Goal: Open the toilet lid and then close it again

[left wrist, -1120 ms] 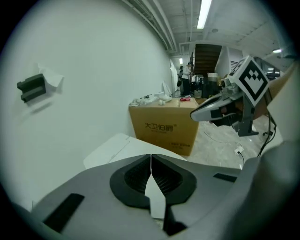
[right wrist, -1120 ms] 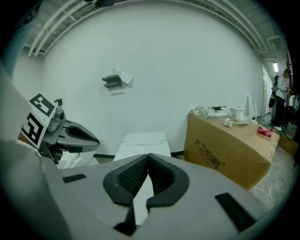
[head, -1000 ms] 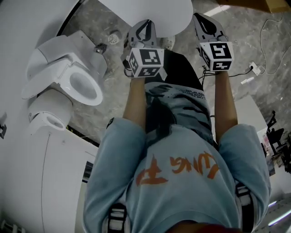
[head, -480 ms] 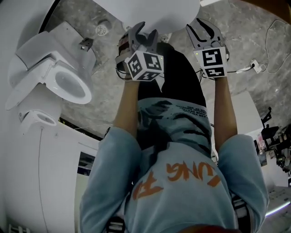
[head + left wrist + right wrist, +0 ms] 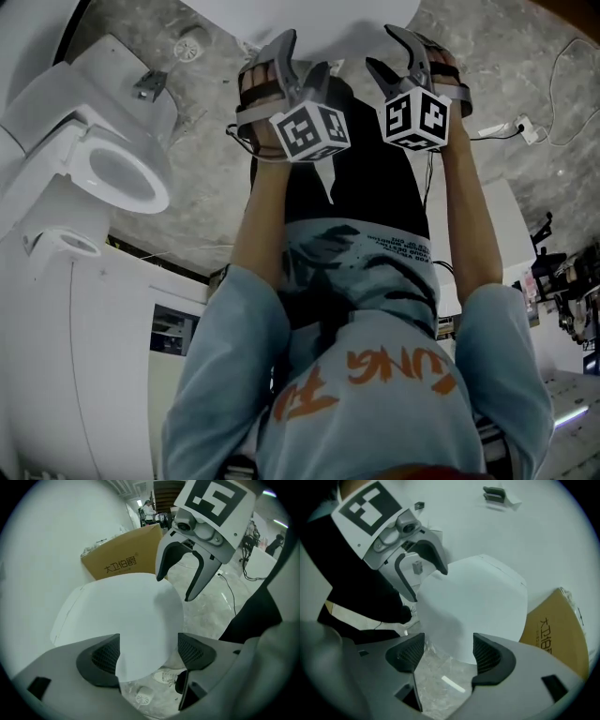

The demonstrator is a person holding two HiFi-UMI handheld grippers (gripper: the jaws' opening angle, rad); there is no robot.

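Second toilet: a second toilet [image 5: 117, 173], white with its seat showing, stands well off to the left of the left gripper [image 5: 307, 49].
Drain: a small round drain [image 5: 192, 42] sits in the grey stone floor [image 5: 206, 197], between that toilet and the left gripper.
Box: a brown cardboard box [image 5: 124, 559] stands past the far end of the lid, away from both grippers.
Wires: thin wires [image 5: 562, 66] and a white plug block [image 5: 525, 127] lie on the floor, off to the right of the right gripper [image 5: 380, 45].
Shoe: a shoe [image 5: 164, 678] is on the floor below the left gripper's jaws.
Where the lid is: the white toilet lid [image 5: 309, 17] is just in front of both grippers. Its round edge shows between each pair of jaws.
Which way the lid points: it looks to lie down flat. Its round front end points at the grippers. Its long way runs from them to the squarer back end.
Left gripper: its jaws are wide apart and have just been opening. The pads do not press on the lid.
Right gripper: it is just beside the left one. Its jaws are wide apart too and have just been opening, and its pads do not press on the lid.
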